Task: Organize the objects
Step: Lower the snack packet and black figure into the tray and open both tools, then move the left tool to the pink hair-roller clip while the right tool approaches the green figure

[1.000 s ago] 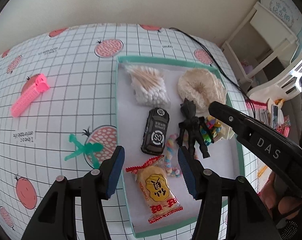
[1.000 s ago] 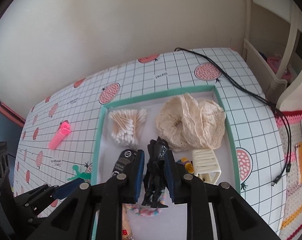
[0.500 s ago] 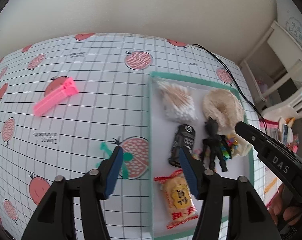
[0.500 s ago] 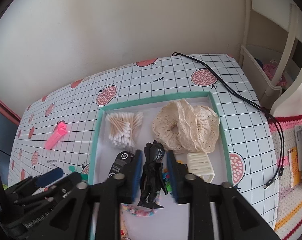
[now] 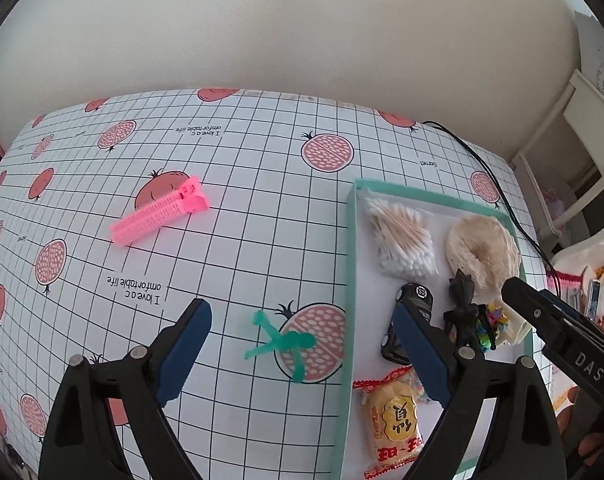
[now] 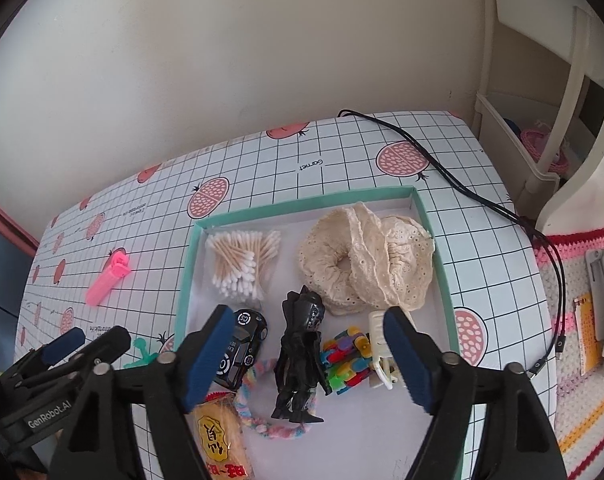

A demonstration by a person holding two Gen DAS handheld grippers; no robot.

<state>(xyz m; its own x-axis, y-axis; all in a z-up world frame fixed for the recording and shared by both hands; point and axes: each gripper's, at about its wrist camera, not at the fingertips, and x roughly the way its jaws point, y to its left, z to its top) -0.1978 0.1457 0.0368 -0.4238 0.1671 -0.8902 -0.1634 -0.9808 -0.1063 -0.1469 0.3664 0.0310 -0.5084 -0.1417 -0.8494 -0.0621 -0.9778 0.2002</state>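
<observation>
Jaws of left gripper [image 5: 302,344] and right gripper [image 6: 308,354] stand wide, empty; black toy figure [image 6: 302,344] lies in green-rimmed tray [image 6: 302,210].

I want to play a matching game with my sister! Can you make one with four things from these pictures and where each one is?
Things:
1. pink hair clip
2. cotton swabs
3. green figure
4. black cable

Places:
A. inside the tray, back left corner
B. on the table by the tray's left edge
C. far left on the table, away from the tray
D. on the table, right of the tray

Pairs: 1-C, 2-A, 3-B, 4-D
</observation>
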